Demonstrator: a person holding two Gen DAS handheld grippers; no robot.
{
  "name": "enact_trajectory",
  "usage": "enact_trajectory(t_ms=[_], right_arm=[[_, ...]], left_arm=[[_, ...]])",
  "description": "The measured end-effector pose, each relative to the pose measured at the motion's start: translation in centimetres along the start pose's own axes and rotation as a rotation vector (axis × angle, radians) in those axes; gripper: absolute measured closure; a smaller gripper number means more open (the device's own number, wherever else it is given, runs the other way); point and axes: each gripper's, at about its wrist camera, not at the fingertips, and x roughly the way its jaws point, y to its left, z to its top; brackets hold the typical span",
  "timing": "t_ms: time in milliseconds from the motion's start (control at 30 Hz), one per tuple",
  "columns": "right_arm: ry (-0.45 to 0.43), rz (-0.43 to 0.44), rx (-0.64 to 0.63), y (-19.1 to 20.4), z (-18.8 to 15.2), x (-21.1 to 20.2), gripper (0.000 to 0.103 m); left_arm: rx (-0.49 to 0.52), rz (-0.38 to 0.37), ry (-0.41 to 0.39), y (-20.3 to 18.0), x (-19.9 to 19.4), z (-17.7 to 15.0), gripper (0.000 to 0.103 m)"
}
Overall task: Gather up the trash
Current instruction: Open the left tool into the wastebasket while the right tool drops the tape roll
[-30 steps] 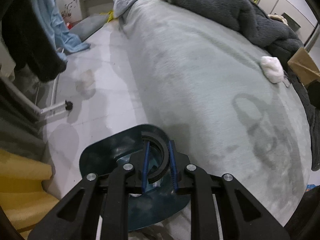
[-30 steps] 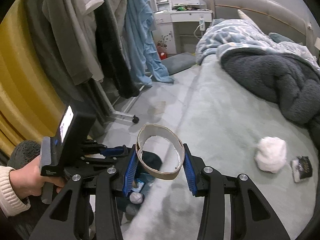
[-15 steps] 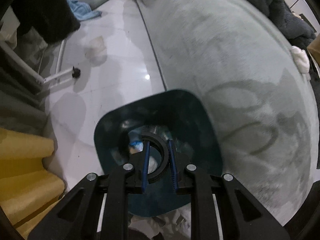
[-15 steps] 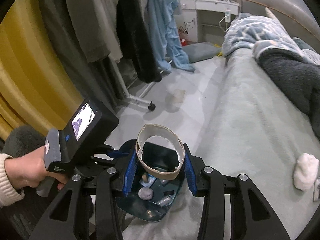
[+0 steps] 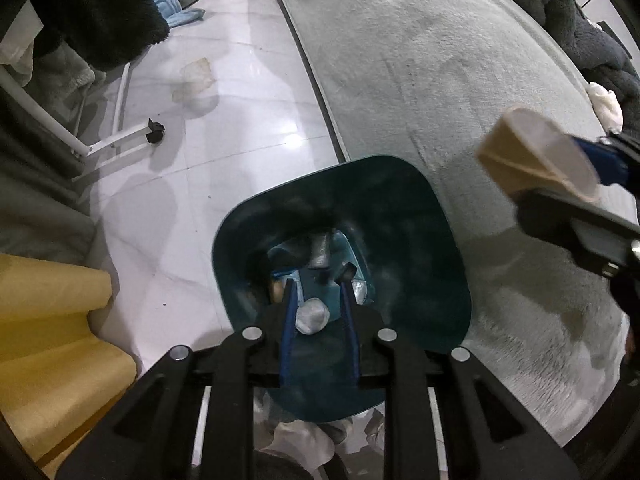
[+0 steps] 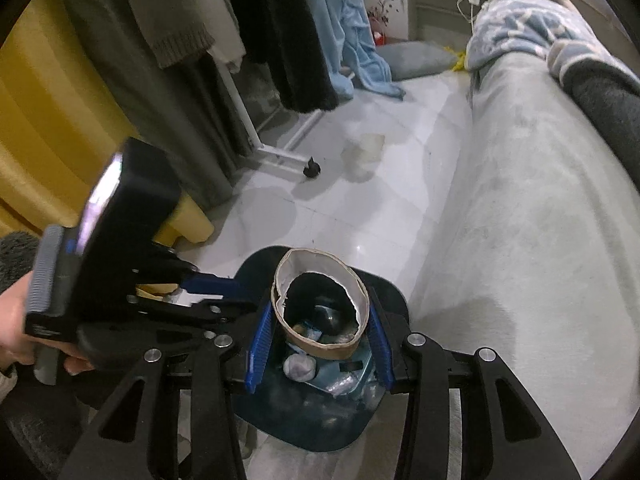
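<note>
Beside the bed (image 6: 520,208), near us on the floor, we've got the bin (image 6: 384,416). Our right tongs (image 6: 318,334) clench a cardboard ring (image 6: 320,308) over it: light, crushable, pinched across its walls. Left tongs (image 5: 318,312) look clamped on the bin's handle.

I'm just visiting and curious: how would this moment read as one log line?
right gripper: shut on cardboard ring, above dark bin | left gripper: at bin rim | bin: holds trash

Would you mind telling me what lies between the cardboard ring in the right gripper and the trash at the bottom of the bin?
Nothing solid: in the right wrist view the cardboard ring hangs over the bin, with open space down to the trash.
</note>
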Motion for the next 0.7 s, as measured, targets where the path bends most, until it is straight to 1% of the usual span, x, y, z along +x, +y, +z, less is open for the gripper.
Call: enact_trajectory(t_ms=[233,367,567,700], right_arm=[[0.066,-0.025,0.02,-0.2,-0.4,2.6,0.059],[0.104,-0.039,0.022,0.3,-0.8,4.0,0.059],[0.151,-0.059,0.005,1.2,-1.0,5.3,0.059],[0.168,-0.065,0.006,1.4,-1.3,5.5,0.056]], left_arm=[[0.003,0.01,-0.05,1.0,-1.5,0.0,0.079],[0.025,0.005,-0.098,0.9,-2.7,0.1,0.08],[0.041,-0.012,-0.186,0.7,-4.8,0.6,0.08],[0.047,-0.009,-0.254,0.9,-6.4,0.9,0.08]])
